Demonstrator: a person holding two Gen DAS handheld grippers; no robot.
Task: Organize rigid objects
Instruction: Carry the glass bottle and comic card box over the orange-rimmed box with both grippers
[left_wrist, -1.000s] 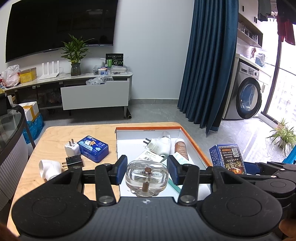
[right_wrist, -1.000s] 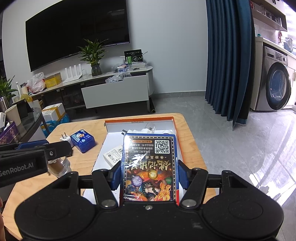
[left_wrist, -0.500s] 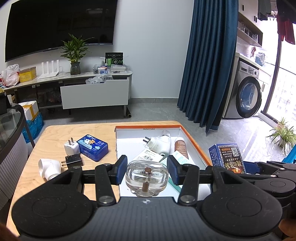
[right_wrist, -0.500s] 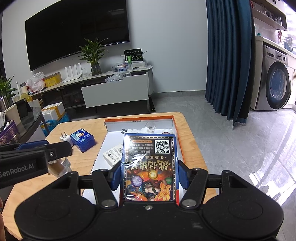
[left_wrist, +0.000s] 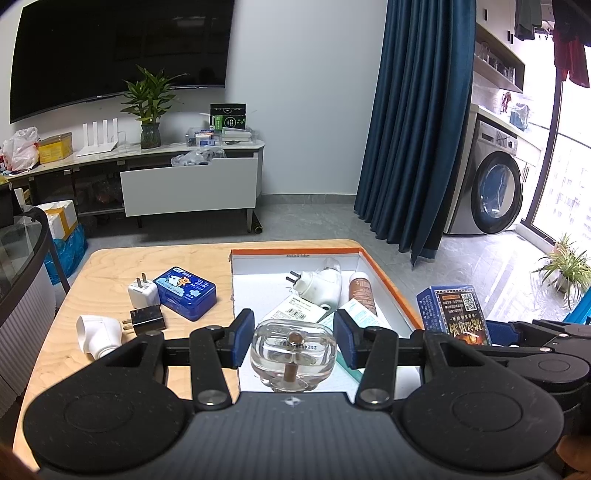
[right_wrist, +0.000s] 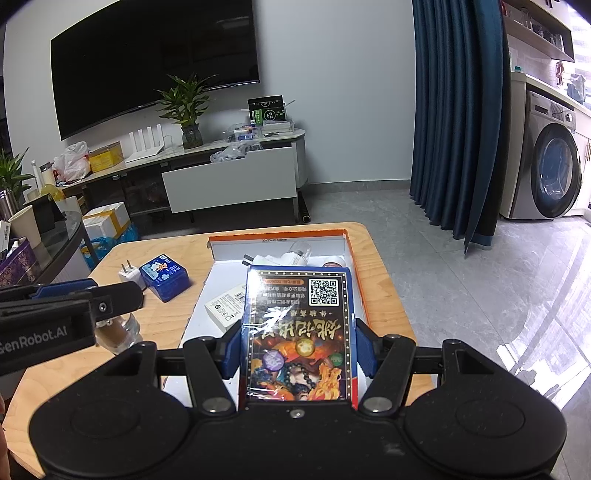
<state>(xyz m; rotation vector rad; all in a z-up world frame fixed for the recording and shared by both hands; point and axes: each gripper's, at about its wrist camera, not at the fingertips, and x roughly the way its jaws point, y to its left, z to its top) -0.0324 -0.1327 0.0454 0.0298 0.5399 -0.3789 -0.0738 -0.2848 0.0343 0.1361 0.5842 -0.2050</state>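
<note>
My left gripper (left_wrist: 293, 332) is shut on a clear glass bottle (left_wrist: 293, 356) with a brown wick, held above the near end of a white box with an orange rim (left_wrist: 384, 273). My right gripper (right_wrist: 298, 345) is shut on a blue card box (right_wrist: 299, 314) with a QR code, also above that white box (right_wrist: 277, 234). Inside it lie a white plug-in device (left_wrist: 319, 284), a brown tube (left_wrist: 364, 291), a flat white carton (left_wrist: 295, 312) and a pale tube (left_wrist: 356, 314). In the right wrist view the left gripper (right_wrist: 92, 299) and its bottle (right_wrist: 118, 332) show at the left.
On the wooden table (left_wrist: 147, 262), left of the white box, lie a blue tin (left_wrist: 184, 293), a white charger (left_wrist: 142, 295), a black plug (left_wrist: 147, 319) and a white adapter (left_wrist: 98, 334). A glass table edge (left_wrist: 22, 243) stands at the far left. Floor drops off to the right.
</note>
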